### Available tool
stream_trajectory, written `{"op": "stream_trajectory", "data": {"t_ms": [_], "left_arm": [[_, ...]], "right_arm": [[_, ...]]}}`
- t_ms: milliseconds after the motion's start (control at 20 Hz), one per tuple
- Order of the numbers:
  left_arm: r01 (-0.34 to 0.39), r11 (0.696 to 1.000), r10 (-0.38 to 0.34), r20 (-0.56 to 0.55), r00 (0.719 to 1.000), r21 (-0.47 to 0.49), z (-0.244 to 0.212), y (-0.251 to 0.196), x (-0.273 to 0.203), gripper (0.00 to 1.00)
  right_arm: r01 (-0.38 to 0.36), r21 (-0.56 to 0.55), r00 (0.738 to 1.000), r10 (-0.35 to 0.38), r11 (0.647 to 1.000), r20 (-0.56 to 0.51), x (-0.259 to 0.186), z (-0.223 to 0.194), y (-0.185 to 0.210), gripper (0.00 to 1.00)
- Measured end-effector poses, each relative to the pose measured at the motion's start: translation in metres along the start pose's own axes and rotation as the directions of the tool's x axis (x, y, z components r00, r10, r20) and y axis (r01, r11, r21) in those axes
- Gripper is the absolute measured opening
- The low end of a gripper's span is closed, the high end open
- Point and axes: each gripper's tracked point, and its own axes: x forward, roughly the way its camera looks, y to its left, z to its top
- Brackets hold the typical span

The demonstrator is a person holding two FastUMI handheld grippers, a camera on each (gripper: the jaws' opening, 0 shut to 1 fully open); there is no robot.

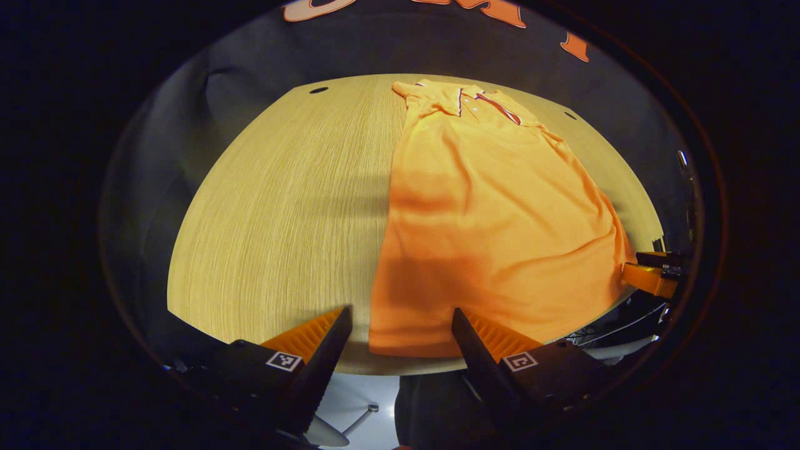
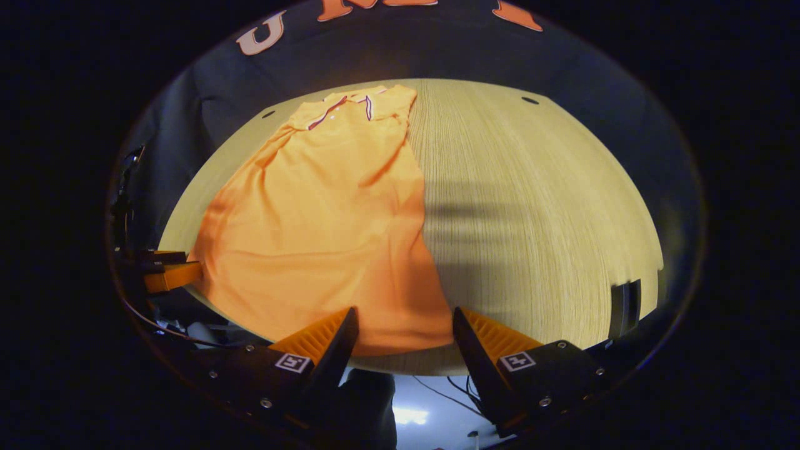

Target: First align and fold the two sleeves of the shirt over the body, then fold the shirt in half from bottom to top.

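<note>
Already sleeves folded in on shirt (image 1: 494,219); left gripper (image 1: 401,328) and right gripper (image 2: 405,328) spread wide at near hem. Next: pinch hem, lift far.

One orange polo shirt with a striped collar (image 1: 494,219) lies on one round light-wood table (image 1: 281,219). Two two-finger grippers appear: the left gripper (image 1: 400,337) and the right gripper (image 2: 403,337).

The orange polo shirt (image 1: 494,219) looks like soft matt knit cloth; the pale table (image 1: 281,212) is matt wood-grain.
</note>
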Motion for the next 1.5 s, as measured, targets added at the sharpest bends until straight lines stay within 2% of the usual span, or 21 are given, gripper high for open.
{"op": "stream_trajectory", "data": {"t_ms": [50, 100, 150, 250, 300, 350, 400, 450, 500, 550, 600, 700, 800, 950, 1350, 1500], "left_arm": [[0.001, 1.0, -0.001, 0.005, 1.0, 0.0, 0.0, -0.003, 0.001, 1.0], [0.01, 1.0, -0.01, 0.025, 1.0, 0.009, 0.005, -0.008, 0.004, 0.98], [0.023, 1.0, -0.023, 0.026, 0.999, 0.019, 0.003, -0.014, 0.004, 0.87], [0.038, 0.999, -0.038, 0.032, 0.999, -0.004, 0.007, -0.027, 0.009, 0.47], [0.038, 0.999, -0.038, 0.014, 0.999, 0.023, 0.008, -0.029, 0.008, 0.27], [0.049, 0.998, -0.049, 0.005, 0.999, 0.028, 0.011, -0.032, 0.008, 0.07], [0.064, 0.998, -0.064, -0.005, 0.998, 0.001, 0.011, -0.035, 0.008, 0.01], [0.094, 0.996, -0.094, -0.017, 0.995, -0.013, 0.01, -0.04, 0.006, 0.01], [0.078, 0.997, -0.078, -0.004, 0.997, -0.018, 0.015, -0.037, 0.004, 0.01], [0.077, 0.997, -0.077, -0.001, 0.997, -0.02, 0.021, -0.036, 0.004, 0.01], [0.078, 0.997, -0.077, 0.013, 0.997, -0.028, 0.029, -0.034, 0.002, 0.01], [0.097, 0.994, -0.095, 0.042, 0.995, -0.042, 0.044, -0.035, -0.004, 0.01], [0.117, 0.992, -0.113, 0.071, 0.991, -0.056, 0.064, -0.038, -0.004, 0.01], [0.129, 0.99, -0.122, 0.119, 0.985, -0.056, 0.098, -0.038, -0.005, 0.01], [0.14, 0.99, -0.138, 0.259, 0.956, 0.011, 0.205, -0.032, -0.015, 0.01], [0.143, 0.99, -0.142, 0.302, 0.943, 0.02, 0.248, -0.027, -0.01, 0.01]], "right_arm": [[0.024, -0.019, 1.0, -0.024, 1.0, 0.012, 0.003, -0.001, 0.0, 0.92], [0.005, -0.034, 1.0, -0.004, 0.999, 0.018, 0.004, 0.001, 0.006, 0.86], [-0.025, -0.031, 0.999, 0.026, 0.999, 0.023, 0.001, 0.001, 0.017, 0.81], [-0.002, 0.027, 0.999, 0.001, 1.0, 0.044, 0.004, 0.008, 0.012, 0.43], [-0.027, 0.044, 0.999, 0.025, 0.999, 0.041, 0.006, 0.008, 0.017, 0.2], [-0.054, 0.068, 0.998, 0.052, 0.996, 0.031, 0.005, 0.006, 0.024, 0.2], [-0.102, 0.118, 0.995, 0.101, 0.988, 0.017, 0.005, 0.006, 0.032, 0.2], [-0.147, 0.164, 0.989, 0.146, 0.975, 0.019, -0.002, 0.009, 0.039, 0.19], [-0.174, 0.194, 0.984, 0.175, 0.965, 0.008, 0.013, 0.002, 0.044, 0.08], [-0.174, 0.224, 0.984, 0.177, 0.959, 0.008, 0.0, 0.009, 0.037, 0.02], [-0.212, 0.241, 0.976, 0.217, 0.947, 0.008, 0.006, 0.013, 0.043, 0.05], [-0.248, 0.258, 0.968, 0.246, 0.934, 0.042, 0.0, 0.027, 0.048, 0.05], [-0.254, 0.259, 0.967, 0.236, 0.932, 0.099, 0.0, 0.049, 0.044, 0.05], [-0.333, 0.269, 0.939, 0.29, 0.904, 0.186, -0.006, 0.086, 0.053, 0.05], [-0.407, 0.265, 0.884, 0.304, 0.874, 0.355, -0.015, 0.2, 0.047, 0.05], [-0.389, 0.251, 0.884, 0.283, 0.886, 0.371, -0.009, 0.229, 0.039, 0.05]]}}
